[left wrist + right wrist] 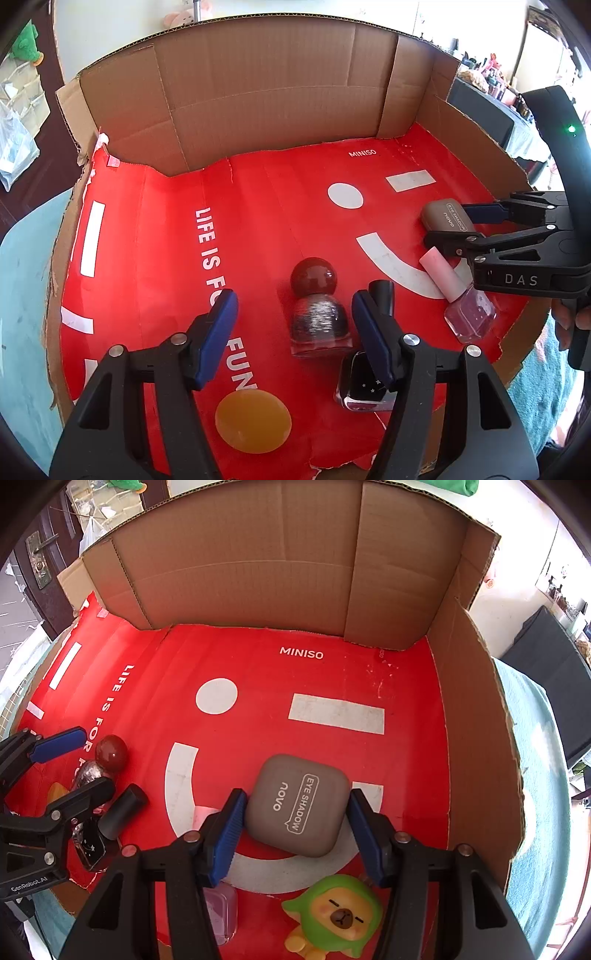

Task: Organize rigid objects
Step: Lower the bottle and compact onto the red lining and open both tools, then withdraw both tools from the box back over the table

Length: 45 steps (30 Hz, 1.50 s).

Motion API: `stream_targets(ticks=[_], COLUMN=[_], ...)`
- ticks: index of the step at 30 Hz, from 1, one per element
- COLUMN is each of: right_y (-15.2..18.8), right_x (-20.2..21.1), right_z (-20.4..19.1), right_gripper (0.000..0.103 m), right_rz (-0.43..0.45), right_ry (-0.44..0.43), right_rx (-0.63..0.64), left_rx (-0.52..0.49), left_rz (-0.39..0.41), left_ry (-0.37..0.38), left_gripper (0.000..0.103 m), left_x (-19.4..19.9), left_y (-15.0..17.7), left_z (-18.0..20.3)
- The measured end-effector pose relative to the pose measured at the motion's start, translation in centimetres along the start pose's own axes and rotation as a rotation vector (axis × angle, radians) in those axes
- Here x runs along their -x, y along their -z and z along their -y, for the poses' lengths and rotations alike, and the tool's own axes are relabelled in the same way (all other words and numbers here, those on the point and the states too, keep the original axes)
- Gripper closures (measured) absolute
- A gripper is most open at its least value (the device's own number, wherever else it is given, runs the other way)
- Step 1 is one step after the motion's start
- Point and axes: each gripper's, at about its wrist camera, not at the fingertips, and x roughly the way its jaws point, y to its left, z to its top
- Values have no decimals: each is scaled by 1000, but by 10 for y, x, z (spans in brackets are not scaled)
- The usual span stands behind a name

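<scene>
**Both tongs open, nothing gripped yet**

R gripper (295, 825) straddles eyeshadow case (301, 805) at 6 o'clock, jaws wide, not clamped. L gripper (293, 328) brackets glitter polish bottle (319, 325), also wide w/ gaps. Likely pre-grasp; next: close, lift. Surface: red mat (332, 672) in cardboard tray (240, 554); cluttered room behind.

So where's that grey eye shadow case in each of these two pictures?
Left wrist view: the eye shadow case lies at the right edge, between the fingers of the right gripper.
Right wrist view: the case sits at lower centre, framed by that gripper's blue pads, on the white smile curve.
Shared landmark: the white MINISO lettering on the red box floor, beyond the case in both views.
</scene>
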Motion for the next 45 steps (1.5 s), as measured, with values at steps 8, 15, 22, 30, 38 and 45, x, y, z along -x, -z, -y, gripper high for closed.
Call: stream_targets(ticks=[8, 15, 22, 30, 38, 45], right_y=[2, 6, 15, 42, 83, 136], right_x=[5, 25, 70, 137, 183, 207], right_z=[-3, -7, -15, -15, -31, -47], right_gripper=[41, 37, 22, 6, 0, 0], right_rz=[14, 52, 159, 335, 470, 549], right_ry=[-7, -24, -31, -69, -55, -1], right_rx=[0, -3, 10, -25, -10, 1], left_rx=[11, 37, 76, 65, 49, 54], left_rz=[7, 78, 209, 394, 520, 572], left_ry=[-7, 7, 23, -33, -62, -76], left_gripper=[40, 33, 26, 12, 7, 6], left_x=[0, 23, 67, 123, 170, 191], left_y=[0, 0, 1, 19, 53, 91], left_z=[1, -3, -3, 7, 26, 40])
